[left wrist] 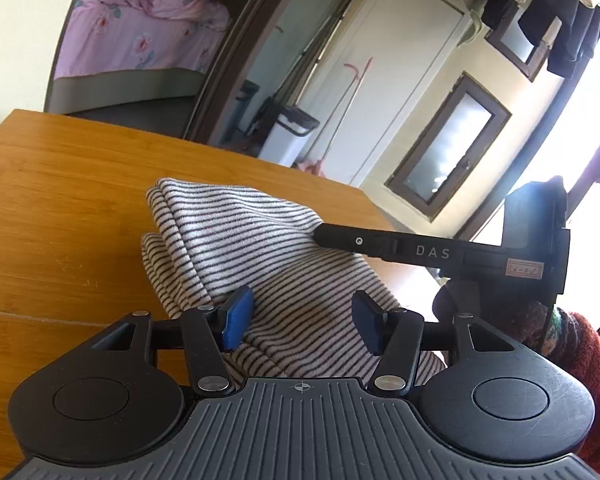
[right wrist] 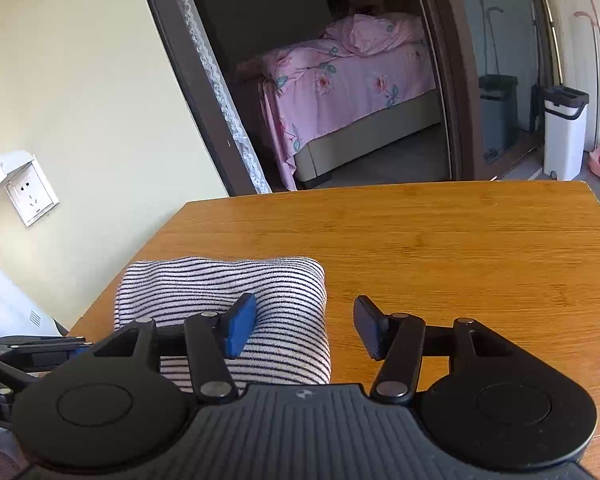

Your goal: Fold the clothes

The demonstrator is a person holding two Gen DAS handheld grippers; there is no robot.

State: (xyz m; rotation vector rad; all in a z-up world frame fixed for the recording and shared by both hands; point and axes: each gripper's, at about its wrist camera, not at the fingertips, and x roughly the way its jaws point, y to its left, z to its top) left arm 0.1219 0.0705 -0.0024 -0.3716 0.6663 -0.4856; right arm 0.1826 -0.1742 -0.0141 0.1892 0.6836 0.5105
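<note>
A striped garment (left wrist: 252, 256), white with thin dark lines, lies folded into a thick bundle on a wooden worktop (left wrist: 60, 200). It sits directly ahead of and under the left tool (left wrist: 302, 322), whose blue-padded jaws stand apart above the cloth, grasping nothing. In the left view, the right tool (left wrist: 320, 234) reaches in from the right side, its tip resting at the bundle's far right edge.

From the right wrist view, the right tool (right wrist: 305, 326) is also released, jaws parted and empty. The garment (right wrist: 224, 300) lies ahead and to its left; the left pad hangs over the cloth's right edge, the right pad over bare worktop (right wrist: 460, 248).

The fold looks nearly finished, so the step in hand is probably tidying and pressing the bundle square. To do it well, lower both tools gently onto the top layer, press flat rather than pinch, and push the loose layered edges on the far left side inward so they line up. Avoid dragging, which could slide the whole bundle or undo the layers.
</note>
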